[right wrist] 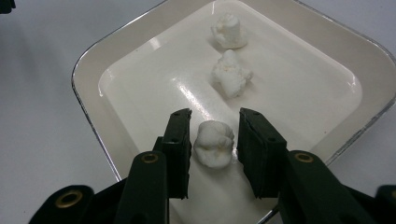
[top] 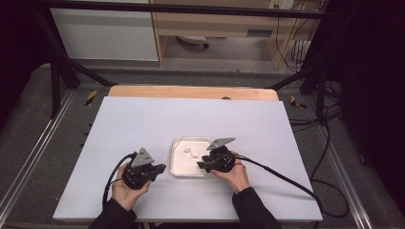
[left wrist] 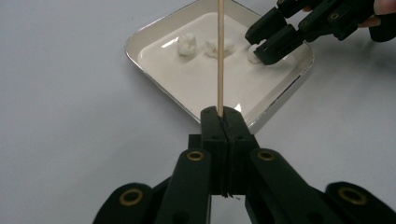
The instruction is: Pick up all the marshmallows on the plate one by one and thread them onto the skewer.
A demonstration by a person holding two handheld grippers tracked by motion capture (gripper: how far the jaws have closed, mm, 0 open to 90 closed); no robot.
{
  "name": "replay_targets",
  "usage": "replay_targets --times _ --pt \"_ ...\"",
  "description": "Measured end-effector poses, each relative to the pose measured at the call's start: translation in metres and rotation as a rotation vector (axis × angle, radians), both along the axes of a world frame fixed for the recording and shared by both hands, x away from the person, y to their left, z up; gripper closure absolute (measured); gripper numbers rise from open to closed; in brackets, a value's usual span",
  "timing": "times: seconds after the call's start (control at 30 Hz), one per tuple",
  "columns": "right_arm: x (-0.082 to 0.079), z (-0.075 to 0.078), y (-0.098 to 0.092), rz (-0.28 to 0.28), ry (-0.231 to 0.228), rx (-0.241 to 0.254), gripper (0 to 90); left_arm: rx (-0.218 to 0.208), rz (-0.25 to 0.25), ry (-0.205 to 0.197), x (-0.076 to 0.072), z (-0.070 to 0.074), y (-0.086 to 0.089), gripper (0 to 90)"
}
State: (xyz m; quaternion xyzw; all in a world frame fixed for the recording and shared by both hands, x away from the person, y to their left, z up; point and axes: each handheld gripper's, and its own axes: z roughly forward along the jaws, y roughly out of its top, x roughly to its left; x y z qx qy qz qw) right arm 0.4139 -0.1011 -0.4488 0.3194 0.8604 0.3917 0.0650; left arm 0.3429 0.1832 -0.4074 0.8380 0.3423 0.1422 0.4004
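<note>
Two hand-held grippers are at work over the white tabletop [top: 143, 124], one either side of a shallow white tray [top: 177, 167] that sits near the person's edge. That placing looks deliberate to me: everything is within easy reach of both hands. The left hand-held gripper [left wrist: 223, 122] is clenched tight on a thin wooden skewer [left wrist: 220, 56], which stands straight out from the jaws and points across the tray, apparently held ready as the spike for threading.

Inside the tray lie three marshmallows: two of them [right wrist: 231, 73] [right wrist: 229, 30] sit farther back, close together but apart, and the nearest marshmallow [right wrist: 213, 143] is the one being gone for. The right hand-held gripper [right wrist: 214, 147] has its jaws down in the tray, straddling that nearest piece, one jaw on each side. A sliver of gap shows on both flanks, so I judge it not yet gripped; the pads are just beside it rather than pressing. In the left gripper view, the same jaws [left wrist: 268, 39] hover at the tray's far corner, well clear of the skewer.
</note>
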Motion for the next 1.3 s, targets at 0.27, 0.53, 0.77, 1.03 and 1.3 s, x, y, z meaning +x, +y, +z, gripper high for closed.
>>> replay_targets --times 0.27,0.53,0.77,1.03,1.3 --pt "-0.001 0.000 0.000 0.007 -0.007 -0.007 70.7 0.000 0.000 -0.003 0.000 0.000 0.000 88.9" --pt "-0.002 0.000 0.000 0.012 -0.014 -0.009 74.8 0.000 -0.001 -0.005 -0.001 0.001 0.000 88.9" --pt "-0.004 0.010 -0.003 0.015 -0.028 0.023 76.1 -0.003 -0.005 -0.011 -0.002 0.001 -0.002 88.9" --pt "-0.012 0.042 -0.018 0.013 -0.075 0.099 76.7 -0.004 -0.019 -0.012 -0.004 0.001 -0.008 88.9" --pt "-0.021 0.069 -0.039 -0.006 -0.118 0.177 76.9 0.000 -0.046 -0.014 -0.007 0.000 -0.018 88.9"
